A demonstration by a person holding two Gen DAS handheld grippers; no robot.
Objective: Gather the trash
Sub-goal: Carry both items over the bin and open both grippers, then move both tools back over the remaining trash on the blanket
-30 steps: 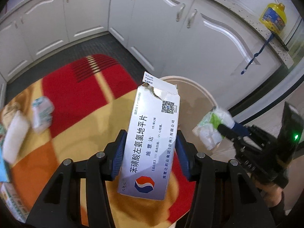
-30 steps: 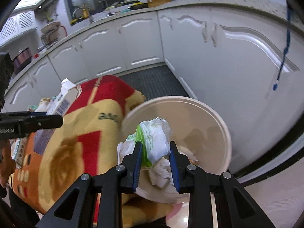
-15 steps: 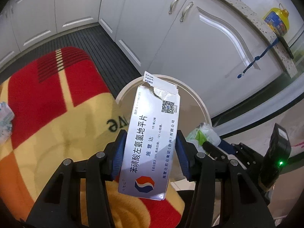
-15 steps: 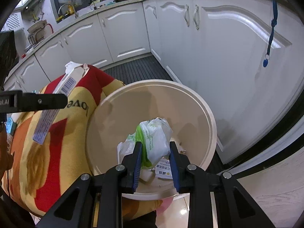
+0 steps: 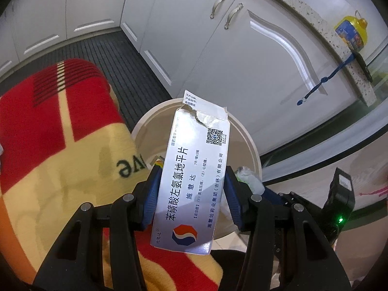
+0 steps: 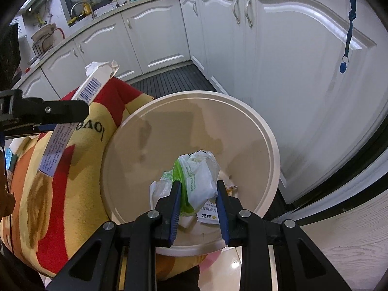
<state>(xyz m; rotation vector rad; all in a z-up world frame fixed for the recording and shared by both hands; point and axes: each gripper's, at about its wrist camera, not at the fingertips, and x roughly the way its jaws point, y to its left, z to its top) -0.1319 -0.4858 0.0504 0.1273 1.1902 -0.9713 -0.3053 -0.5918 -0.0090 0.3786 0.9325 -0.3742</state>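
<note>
My left gripper (image 5: 191, 181) is shut on a torn white medicine box (image 5: 194, 169) with blue Chinese print, held upright over the near rim of a round cream trash bin (image 5: 252, 145). The box also shows in the right wrist view (image 6: 72, 111). My right gripper (image 6: 198, 186) is shut on a crumpled white-and-green plastic wrapper (image 6: 198, 177), held above the inside of the bin (image 6: 266, 133). Some scraps of paper (image 6: 208, 215) lie at the bin's bottom. The right gripper also shows in the left wrist view (image 5: 274, 194), low right.
A red, yellow and orange blanket (image 5: 60, 126) covers the surface left of the bin. White kitchen cabinets (image 6: 278, 60) curve behind the bin. A blue lanyard (image 6: 346, 36) hangs from the counter. A dark ribbed floor mat (image 5: 109, 55) lies by the cabinets.
Both grippers have moved closer over the bin with their loads. The bin now fills more of both views. Neither grip has changed.
</note>
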